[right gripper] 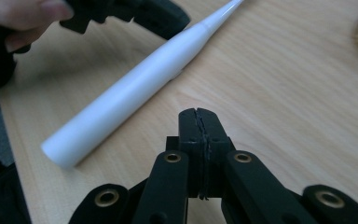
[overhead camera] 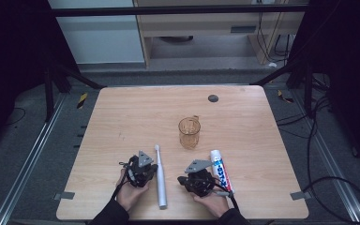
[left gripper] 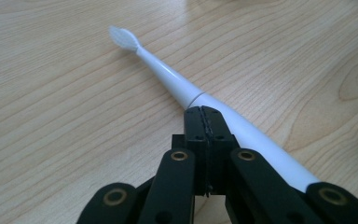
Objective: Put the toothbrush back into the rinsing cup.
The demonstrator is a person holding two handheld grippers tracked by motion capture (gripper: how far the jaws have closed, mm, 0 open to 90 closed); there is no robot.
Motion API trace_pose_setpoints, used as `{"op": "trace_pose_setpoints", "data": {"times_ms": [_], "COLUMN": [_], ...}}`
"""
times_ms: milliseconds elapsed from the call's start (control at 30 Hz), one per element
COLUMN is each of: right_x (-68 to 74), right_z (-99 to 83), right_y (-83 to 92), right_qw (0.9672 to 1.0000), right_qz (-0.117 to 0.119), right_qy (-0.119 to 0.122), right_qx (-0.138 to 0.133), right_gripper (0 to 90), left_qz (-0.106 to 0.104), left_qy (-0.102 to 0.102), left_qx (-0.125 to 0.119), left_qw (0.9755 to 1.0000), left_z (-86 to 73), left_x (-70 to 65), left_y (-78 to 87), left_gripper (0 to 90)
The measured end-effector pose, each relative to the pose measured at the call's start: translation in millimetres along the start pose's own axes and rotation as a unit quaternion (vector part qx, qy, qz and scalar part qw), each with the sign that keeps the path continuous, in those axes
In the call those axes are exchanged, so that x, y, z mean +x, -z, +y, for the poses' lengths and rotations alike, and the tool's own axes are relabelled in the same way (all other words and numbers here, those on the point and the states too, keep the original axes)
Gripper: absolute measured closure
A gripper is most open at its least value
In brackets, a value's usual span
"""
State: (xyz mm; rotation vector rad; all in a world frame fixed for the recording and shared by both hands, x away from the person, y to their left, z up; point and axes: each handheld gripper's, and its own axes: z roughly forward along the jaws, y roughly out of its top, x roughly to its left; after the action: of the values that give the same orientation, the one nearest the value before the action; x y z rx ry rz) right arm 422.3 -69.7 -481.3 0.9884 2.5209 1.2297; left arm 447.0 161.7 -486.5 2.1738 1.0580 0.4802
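Both claws rest low on the light wooden tabletop (overhead camera: 136, 108) at the lower middle of the high view, each cupped from behind by a hand entering from the bottom edge. Left claw (overhead camera: 140, 169) has its jaws pressed together on nothing, their tips just beside the long white electric toothbrush (overhead camera: 160, 176), which lies between the two claws. Right claw (overhead camera: 198, 178) is likewise closed and empty, with the white toothpaste tube (overhead camera: 219, 169) just right of it and the amber glass mug (overhead camera: 189, 132) above
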Motion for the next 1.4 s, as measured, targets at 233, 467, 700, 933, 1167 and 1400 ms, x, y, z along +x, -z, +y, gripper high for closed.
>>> {"op": "trace_pose_setpoints", "data": {"times_ms": [233, 467, 700, 933, 1167, 1400], "right_x": [-17.7, -43.8, -75.2, -104.2, -118.0, -121.9], "right_z": [1.6, -1.7, -12.9, -30.9, -39.9, -43.4], "right_y": [19.7, 45.0, 77.1, 105.5, 111.3, 110.2], "right_qw": [0.9986, 0.9936, 0.9846, 0.9717, 0.9664, 0.9654], "right_qz": [-0.037, -0.09, -0.14, -0.199, -0.217, -0.222], "right_qy": [-0.018, -0.036, -0.07, -0.097, -0.113, -0.118], "right_qx": [-0.034, -0.058, -0.077, -0.084, -0.078, -0.069], "right_gripper": [89.9, 90.0, 89.8, 89.9, 89.9, 89.9], "left_qz": [-0.001, -0.001, -0.001, -0.016, -0.046, -0.064], "left_qy": [0.0, 0.012, 0.019, 0.014, -0.004, -0.019], "left_qx": [-0.003, -0.015, -0.031, -0.035, -0.026, -0.006], "left_qw": [1.0, 0.9998, 0.9993, 0.9991, 0.9986, 0.9978], "left_z": [2.0, 3.2, 5.7, 5.8, 3.6, -3.5], "left_x": [-2.2, 3.1, 5.1, -5.3, -26.3, -38.7], "left_y": [-1.6, 6.6, 19.2, 25.2, 24.0, 21.1], "left_gripper": [89.5, 89.5, 89.2, 89.1, 89.3, 89.4]}}
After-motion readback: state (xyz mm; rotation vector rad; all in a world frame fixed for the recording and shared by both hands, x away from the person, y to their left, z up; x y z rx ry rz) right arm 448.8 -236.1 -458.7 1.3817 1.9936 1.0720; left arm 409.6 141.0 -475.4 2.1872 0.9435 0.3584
